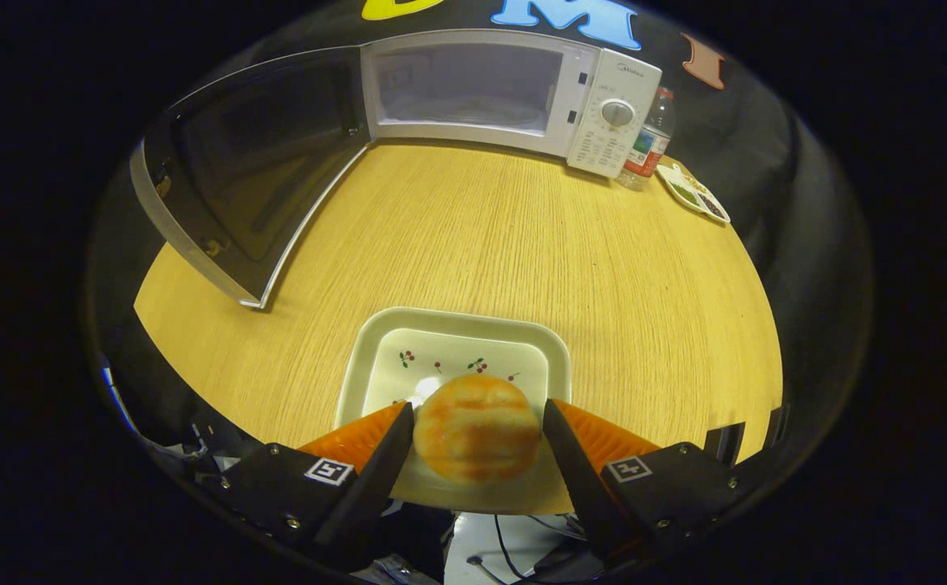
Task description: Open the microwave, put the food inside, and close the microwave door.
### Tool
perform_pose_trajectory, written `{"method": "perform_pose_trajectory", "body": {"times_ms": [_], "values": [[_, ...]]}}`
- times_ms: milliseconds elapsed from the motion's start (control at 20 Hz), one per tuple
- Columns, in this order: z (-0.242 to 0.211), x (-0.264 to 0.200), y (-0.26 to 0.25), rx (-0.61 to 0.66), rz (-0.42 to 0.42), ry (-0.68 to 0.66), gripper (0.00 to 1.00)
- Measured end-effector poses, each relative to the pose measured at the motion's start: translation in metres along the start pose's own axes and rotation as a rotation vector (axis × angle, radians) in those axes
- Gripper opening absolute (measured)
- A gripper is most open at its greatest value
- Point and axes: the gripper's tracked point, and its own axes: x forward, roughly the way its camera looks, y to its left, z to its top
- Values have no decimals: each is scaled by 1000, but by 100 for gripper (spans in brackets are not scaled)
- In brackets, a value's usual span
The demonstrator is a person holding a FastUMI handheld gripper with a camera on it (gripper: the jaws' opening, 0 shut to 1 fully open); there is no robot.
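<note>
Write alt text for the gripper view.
The gripper brackets a bun on a square plate, both fingers at its sides. Beyond, across the wooden table, a white microwave stands with its door swung open.

Wood table (473, 236) — microwave (514, 93), bottle (648, 142), tray (453, 341), sm. dish (694, 195).

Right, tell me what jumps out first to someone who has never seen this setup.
The round orange-striped bun sits between the claw fingers, over a cream square plate with cherry prints; whether the fingers press it is unclear. Beyond, on the wooden table, the white microwave stands with its door swung wide open.
</note>
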Motion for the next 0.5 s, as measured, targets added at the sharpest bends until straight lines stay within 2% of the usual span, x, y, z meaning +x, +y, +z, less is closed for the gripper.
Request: {"method": "perform_pose_trajectory", "body": {"times_ms": [250, 300, 350, 400, 450, 500], "values": [[-3, 3, 1, -5, -2, 29, 89], [-4, 2, 0, -16, -6, 45, 82], [-3, 1, 0, -9, -11, 44, 82], [-4, 2, 0, -5, -12, 50, 74], [-2, -1, -1, 22, -20, 35, 74], [-2, 1, 1, 44, -14, 40, 64]]}}
